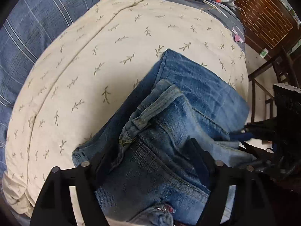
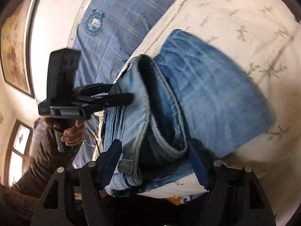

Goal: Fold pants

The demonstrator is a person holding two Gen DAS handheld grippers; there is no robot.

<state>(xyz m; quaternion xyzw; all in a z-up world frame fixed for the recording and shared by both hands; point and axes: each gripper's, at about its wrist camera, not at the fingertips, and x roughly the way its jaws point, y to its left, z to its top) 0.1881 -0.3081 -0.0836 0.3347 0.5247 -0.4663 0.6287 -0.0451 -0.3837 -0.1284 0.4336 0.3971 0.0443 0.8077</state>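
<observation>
The folded jeans [image 1: 169, 116] are lying on a cream leaf-print sheet [image 1: 116, 43] over the bed, with a blue plaid cover [image 1: 32, 22] beyond it. The left gripper [image 1: 148, 156] is pointing steeply down, its fingers [image 1: 195, 150] standing open astride the denim near the waistband, not pinching it. The right gripper [image 2: 154, 162] is sitting at the pants' open end, its fingers [image 2: 197, 167] standing apart on either side of the layered hem, pads not pressing. A hand [image 2: 73, 133] is holding the left gripper's handle beside the jeans.
</observation>
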